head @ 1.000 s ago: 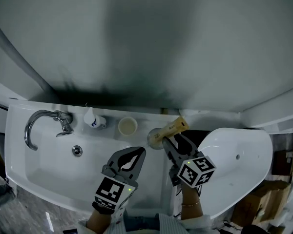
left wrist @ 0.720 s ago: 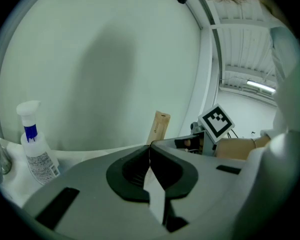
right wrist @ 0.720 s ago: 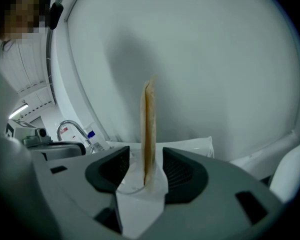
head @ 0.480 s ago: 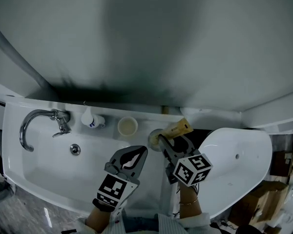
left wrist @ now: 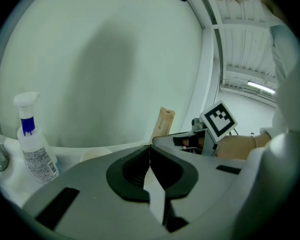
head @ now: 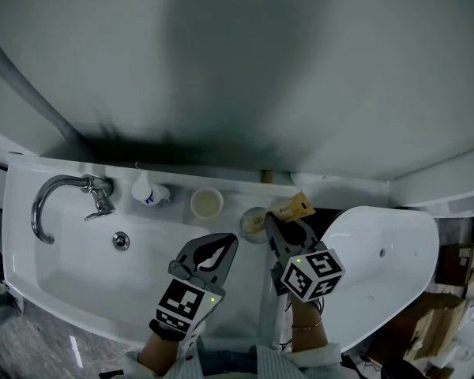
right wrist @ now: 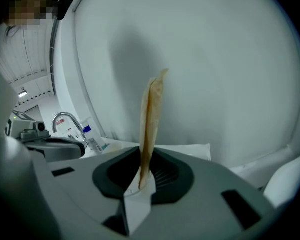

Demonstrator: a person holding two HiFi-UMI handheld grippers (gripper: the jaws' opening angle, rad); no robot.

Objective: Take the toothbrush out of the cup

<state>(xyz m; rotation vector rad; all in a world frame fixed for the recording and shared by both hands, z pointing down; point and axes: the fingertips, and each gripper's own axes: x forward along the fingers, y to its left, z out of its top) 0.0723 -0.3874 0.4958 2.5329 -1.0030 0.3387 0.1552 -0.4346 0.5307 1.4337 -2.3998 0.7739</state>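
The toothbrush (head: 292,206), a long flat one sealed in a tan paper sleeve, is where the change lies: my right jaws have just been closing, and they now pinch that sleeve low down, part-way shut with the paper caught between the pads; the rest runs left to right.

At nine o'clock of the white ceramic basin (head: 55,279) rises the curved chrome tap (head: 55,200); at its three o'clock, on the back ledge, lies the white spray bottle (head: 148,193) with a blue collar; beside that stands a cream round cup (head: 207,204). My left claw (head: 231,243) hangs over the basin's right part, jaws pressed together on nothing, apart from everything on the ledge.

At one o'clock from it sits the grey round cup (head: 250,221) that houses the brush; my right claw (head: 275,226) overlaps its three o'clock rim, so the foot of the brush is hidden and I cannot say how deep it sits. Above the jaws the sleeve leans toward two o'clock in the head view; in the right gripper view it stands nearly upright (right wrist: 151,114) out of the pads.

So I judge the grip made and the lift not yet done; drawing it along its own length should free it; the thin paper may slip, or the cup may tip.
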